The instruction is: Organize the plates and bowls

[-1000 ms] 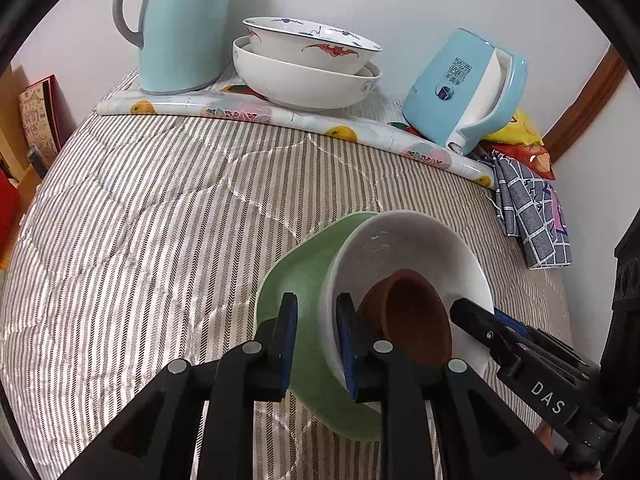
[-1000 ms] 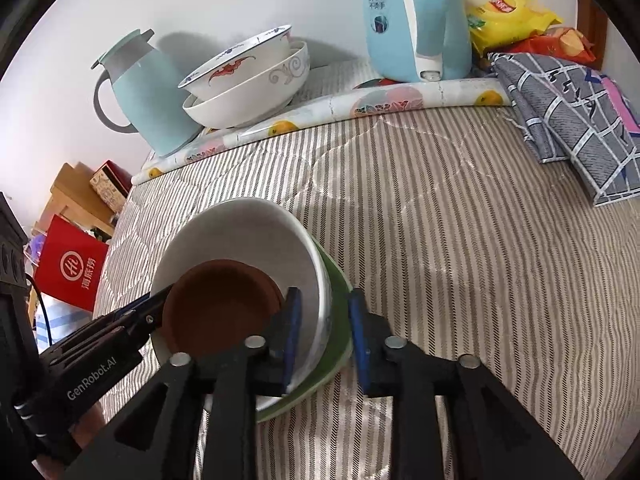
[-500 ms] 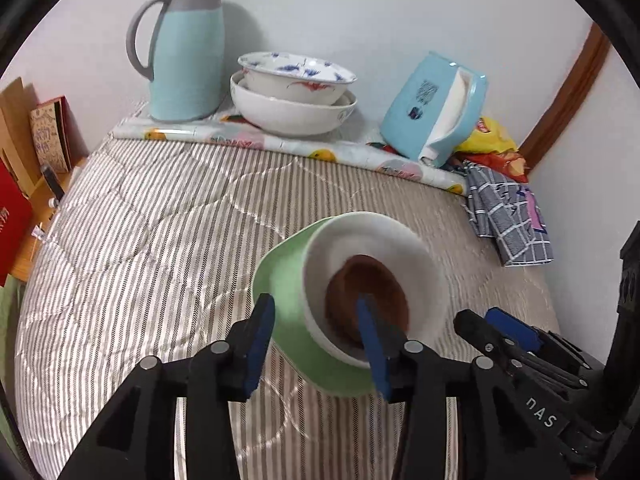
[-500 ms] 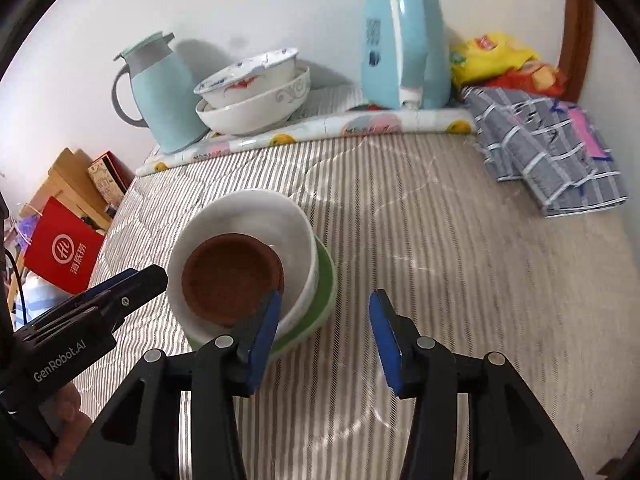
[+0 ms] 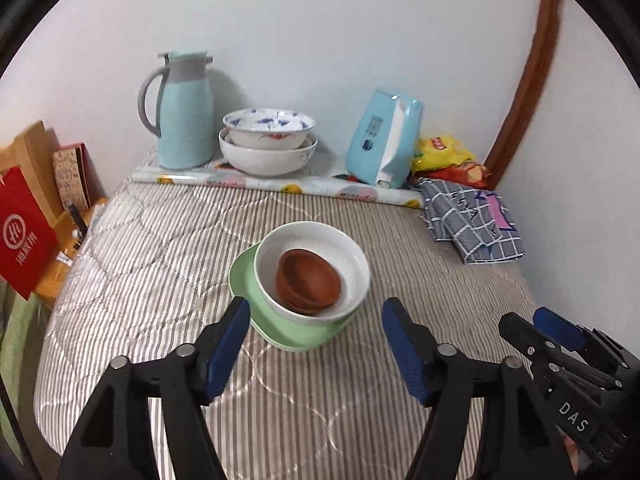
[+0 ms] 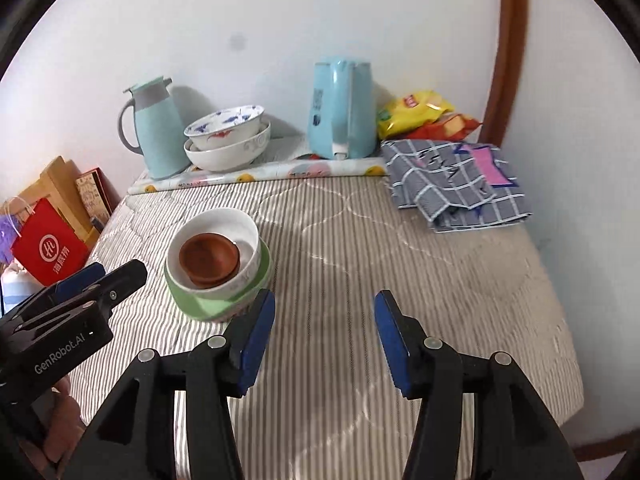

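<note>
At centre frame, brown bowl [image 5: 308,282] nests in white bowl [image 5: 352,264] on green plate [image 5: 280,322]; left gripper [image 5: 316,340] and right gripper [image 6: 325,334] have just been opening, nothing between their jaws.

The left gripper [image 5: 316,340] hangs tilted downward over the striped bedcover [image 5: 160,248], on the near side of the bowl stack [image 5: 308,280] and clear of it; its jaws have just been opening and stand wide, the blue pads touching nothing. The right gripper [image 6: 324,336] hangs just to the right of the stack and nearer the camera, also angled down; its jaws have just been opening too, with only bedcover between them. Fingers [image 6: 60,416] of the person's left hand show beneath the left gripper's body.
</note>
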### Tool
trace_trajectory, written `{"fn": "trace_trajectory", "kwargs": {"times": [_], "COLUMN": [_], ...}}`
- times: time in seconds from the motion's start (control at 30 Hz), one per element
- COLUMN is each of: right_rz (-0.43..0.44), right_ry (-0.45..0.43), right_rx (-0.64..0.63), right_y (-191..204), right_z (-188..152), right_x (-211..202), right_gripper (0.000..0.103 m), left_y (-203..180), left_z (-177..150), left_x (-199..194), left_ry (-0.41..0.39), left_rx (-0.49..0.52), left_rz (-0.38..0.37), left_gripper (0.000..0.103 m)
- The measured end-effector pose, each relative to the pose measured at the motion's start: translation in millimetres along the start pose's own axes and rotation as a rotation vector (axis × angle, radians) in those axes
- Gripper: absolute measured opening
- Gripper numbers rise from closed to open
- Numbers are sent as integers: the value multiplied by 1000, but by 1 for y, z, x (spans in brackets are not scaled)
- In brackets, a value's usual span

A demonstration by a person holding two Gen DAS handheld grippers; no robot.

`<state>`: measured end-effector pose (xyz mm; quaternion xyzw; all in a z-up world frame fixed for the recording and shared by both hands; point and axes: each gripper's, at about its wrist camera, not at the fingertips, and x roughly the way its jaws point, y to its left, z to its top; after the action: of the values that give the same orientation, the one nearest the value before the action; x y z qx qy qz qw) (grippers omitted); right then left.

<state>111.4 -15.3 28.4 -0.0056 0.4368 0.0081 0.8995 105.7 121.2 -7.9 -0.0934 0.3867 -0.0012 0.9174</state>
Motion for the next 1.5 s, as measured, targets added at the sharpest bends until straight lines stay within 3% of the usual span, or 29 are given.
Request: {"fn": "trace_trajectory", "kwargs": {"times": [0.1,0.13,0.2,0.37,0.43,0.87,1.5], "right_rz": [4,3,-15,-19,-14,-34,-39], "right_ry": [-19,-22,-50,-88,-98,-150,-155], "right_rx": [18,21,35,55,74,60,39], "right_y": [-10,-12,-19,-32,-38,-45,-46], "right_z": [-14,-18,-27,-39,-44,-79,-89], "right_x": [-18,-23,-35,-57,-65,-109,-117], "right_gripper": [55,67,82,85,94,97,97], "left_y": [-13,-15,-22,-35,-37,-44,-50], "left_z": [-9,-11,-16,-28,-33,-62,-70], "left_x": [-19,-24,-35,-57,-64,-105,-104], "left_ry": [-38,-43,-56,-73,-75,-122,-108], "left_rx": [21,27,33,47,45,53,60], "left_rz": [22,24,25,20,15,40,35], "left_gripper": [75,76,77,85,85,95,95]}}
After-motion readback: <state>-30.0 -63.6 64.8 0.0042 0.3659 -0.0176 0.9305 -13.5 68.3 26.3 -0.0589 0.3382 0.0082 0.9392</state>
